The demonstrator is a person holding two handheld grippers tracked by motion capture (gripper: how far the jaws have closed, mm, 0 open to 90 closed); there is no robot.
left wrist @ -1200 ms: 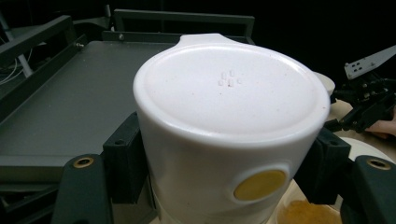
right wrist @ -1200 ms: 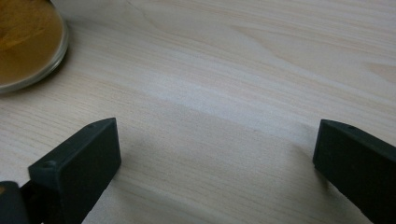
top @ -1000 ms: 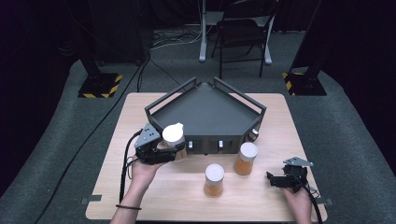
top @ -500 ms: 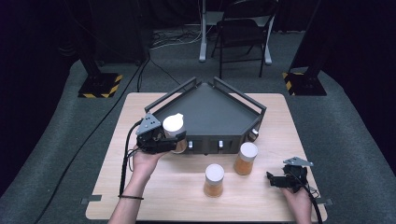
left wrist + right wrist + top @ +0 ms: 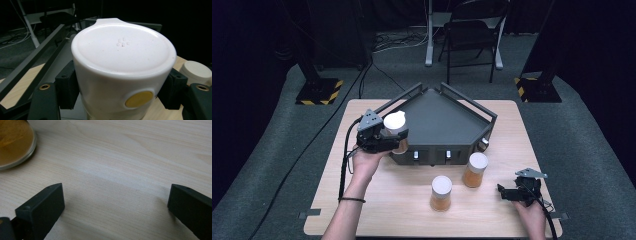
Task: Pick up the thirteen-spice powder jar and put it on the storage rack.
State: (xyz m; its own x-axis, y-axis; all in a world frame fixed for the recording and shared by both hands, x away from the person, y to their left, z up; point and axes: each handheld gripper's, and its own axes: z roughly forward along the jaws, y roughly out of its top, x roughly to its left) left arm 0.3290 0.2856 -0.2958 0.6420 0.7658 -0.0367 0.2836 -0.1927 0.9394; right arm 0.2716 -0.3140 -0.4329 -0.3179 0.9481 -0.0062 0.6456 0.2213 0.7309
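Observation:
My left gripper (image 5: 393,139) is shut on a white-lidded jar (image 5: 395,129) of amber contents, held up at the front left edge of the dark five-sided tray (image 5: 439,120). In the left gripper view the jar's white lid (image 5: 122,53) sits between both black jaws, with a yellow dot on its side. Two more white-lidded amber jars stand on the table in front of the tray, one (image 5: 441,192) near the middle and one (image 5: 474,169) to its right. My right gripper (image 5: 502,190) rests low at the table's right front, open, with bare wood (image 5: 115,195) between its jaws.
The wooden table (image 5: 377,210) has free room at its left front. A railing runs along the tray's back edges (image 5: 469,100). A jar's base (image 5: 13,145) shows at the upper left in the right gripper view. A chair (image 5: 472,35) and stand bases are on the floor beyond.
My left gripper has lifted the jar and carried it up and away from me, toward the tray's front left edge. The right gripper has stayed still.

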